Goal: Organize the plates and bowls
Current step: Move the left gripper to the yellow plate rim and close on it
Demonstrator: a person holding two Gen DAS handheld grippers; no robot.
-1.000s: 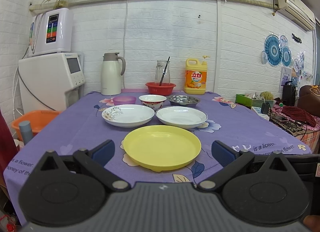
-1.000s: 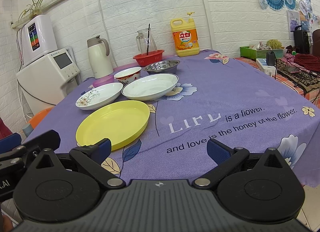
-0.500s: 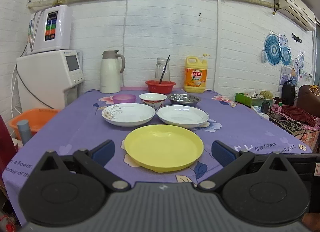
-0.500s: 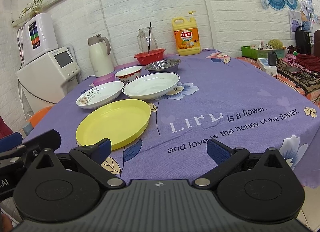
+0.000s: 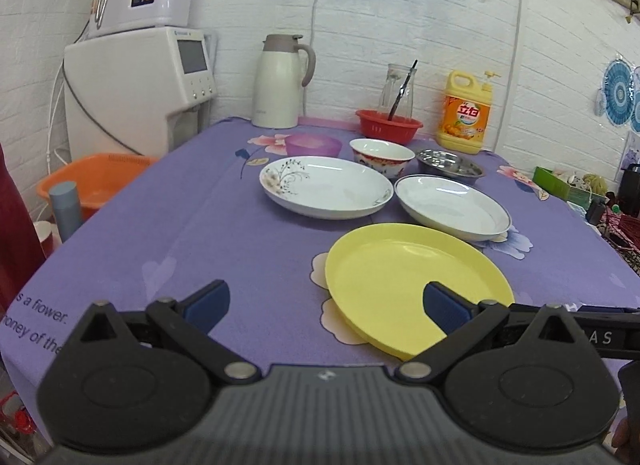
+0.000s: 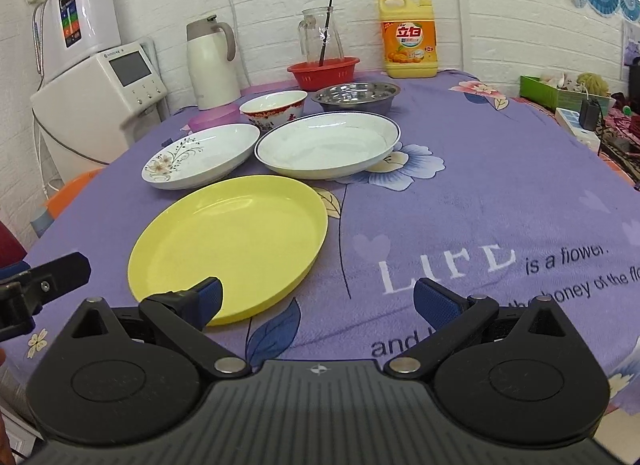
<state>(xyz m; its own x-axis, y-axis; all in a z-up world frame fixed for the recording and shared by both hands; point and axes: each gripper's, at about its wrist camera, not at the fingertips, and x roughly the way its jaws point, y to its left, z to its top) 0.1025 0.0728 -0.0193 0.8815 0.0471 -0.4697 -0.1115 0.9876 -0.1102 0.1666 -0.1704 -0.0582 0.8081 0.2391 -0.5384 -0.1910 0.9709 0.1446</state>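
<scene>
The left gripper [image 5: 324, 307] stands wide apart with nothing between its blue pads, low over the near part of the purple tablecloth [image 5: 224, 233]; its right pad [image 5: 442, 311] overlaps the near rim of the yellow plate [image 5: 416, 285], though whether it touches the plate cannot be told. The right gripper [image 6: 316, 301] is just as wide and empty, its left pad [image 6: 206, 299] covering the near edge of that same plate, and at the far left of its view a black part of the other tool [image 6: 44, 283] juts in, cut off by the frame. Beyond the yellow plate lie two white plates side by side: a floral plate [image 5: 326, 187] on the left and a blue-rimmed plate [image 5: 452, 203] on the right, whose near rim sits just beside the yellow one. Farther back stand a pink bowl [image 5: 314, 145], half hidden behind the floral plate, a red-patterned bowl [image 5: 382, 153] and a steel bowl [image 5: 450, 165] partly covered by the blue-rimmed plate. Along the far wall are a white thermos jug [image 5: 280, 83], a red basket [image 5: 388, 127] with a glass jar [image 5: 396, 91] behind it, and a yellow detergent bottle [image 5: 466, 115]. Off the left edge of the table stand a white appliance [image 5: 136, 89] and an orange basin [image 5: 96, 181], partly hidden by the cloth
</scene>
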